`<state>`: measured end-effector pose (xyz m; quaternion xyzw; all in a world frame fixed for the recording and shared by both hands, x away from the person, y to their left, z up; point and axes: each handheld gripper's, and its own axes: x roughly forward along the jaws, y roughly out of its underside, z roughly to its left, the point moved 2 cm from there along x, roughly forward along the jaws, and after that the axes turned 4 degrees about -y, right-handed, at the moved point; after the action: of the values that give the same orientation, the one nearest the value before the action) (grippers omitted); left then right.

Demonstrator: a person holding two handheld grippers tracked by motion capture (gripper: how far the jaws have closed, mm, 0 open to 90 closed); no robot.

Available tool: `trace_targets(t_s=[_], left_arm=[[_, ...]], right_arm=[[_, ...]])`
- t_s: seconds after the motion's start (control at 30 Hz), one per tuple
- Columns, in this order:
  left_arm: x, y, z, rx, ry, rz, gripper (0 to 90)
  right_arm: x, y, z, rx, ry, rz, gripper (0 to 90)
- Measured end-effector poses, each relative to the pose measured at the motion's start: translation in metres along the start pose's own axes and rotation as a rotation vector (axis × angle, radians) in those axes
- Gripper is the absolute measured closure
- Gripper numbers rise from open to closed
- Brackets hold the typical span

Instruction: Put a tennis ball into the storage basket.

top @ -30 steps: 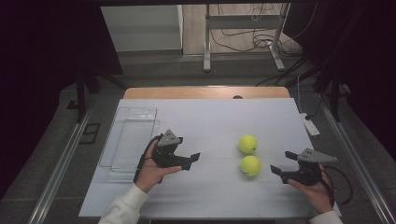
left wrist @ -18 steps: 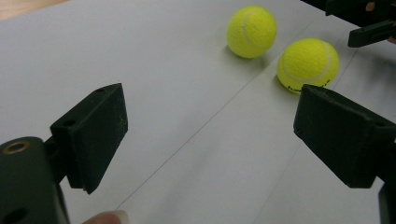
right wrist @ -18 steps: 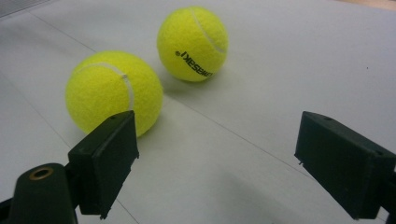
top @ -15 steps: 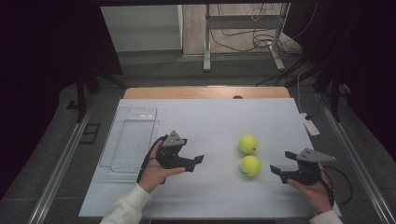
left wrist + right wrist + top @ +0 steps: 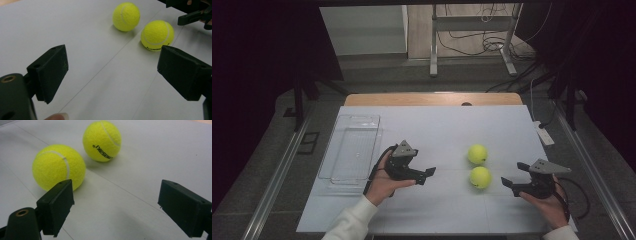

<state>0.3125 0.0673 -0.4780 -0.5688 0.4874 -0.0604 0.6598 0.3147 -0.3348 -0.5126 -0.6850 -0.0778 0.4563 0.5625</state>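
1. My left gripper point(image 5: 426, 175) sits low over the white table point(image 5: 437, 130), jaws spread wide and holding nothing. It points toward the two tennis balls.
2. My right gripper point(image 5: 509, 184) is held at the table's right side, jaws also wide apart and empty, aimed back at the same balls.
3. The near ball point(image 5: 480, 177) lies between the two grippers, closer to the right one and clear of both.
4. The far ball point(image 5: 477, 154) rests just beyond the near one. A narrow gap shows between them in the left gripper view.
5. In the right gripper view the near ball point(image 5: 59, 167) sits just past my left-hand jaw, with the far ball point(image 5: 102, 140) behind it.
6. A clear plastic tray point(image 5: 352, 150) lies at the table's left, just beside my left hand point(image 5: 384, 181).
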Motion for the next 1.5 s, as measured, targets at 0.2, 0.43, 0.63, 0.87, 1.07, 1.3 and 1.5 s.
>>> trace_targets(t_s=[0.2,0.43,0.63,0.87,1.07,1.3,1.5], left_arm=[[0.004,-0.004,-0.004,0.009,0.014,0.002,10.8],[0.010,-0.009,-0.008,0.021,0.026,0.003,10.8],[0.013,-0.014,-0.012,0.031,0.037,0.003,10.8],[0.018,-0.018,-0.017,0.041,0.047,0.007,10.8],[0.022,-0.020,-0.018,0.041,0.052,0.012,10.9],[0.027,-0.022,-0.020,0.044,0.064,0.020,10.9],[0.032,-0.025,-0.023,0.051,0.079,0.024,10.8]], right_arm=[[0.000,0.000,0.000,0.000,0.000,0.001,13.3],[0.000,0.001,0.000,-0.001,0.001,0.006,13.3],[0.000,0.001,0.000,-0.001,-0.002,0.005,13.3],[-0.001,0.001,0.000,0.001,0.004,0.002,13.3],[0.000,0.001,0.000,-0.003,0.001,0.004,13.3],[0.000,0.001,0.000,-0.005,0.002,0.009,13.3],[0.000,0.001,0.001,-0.005,0.002,0.010,13.4]])
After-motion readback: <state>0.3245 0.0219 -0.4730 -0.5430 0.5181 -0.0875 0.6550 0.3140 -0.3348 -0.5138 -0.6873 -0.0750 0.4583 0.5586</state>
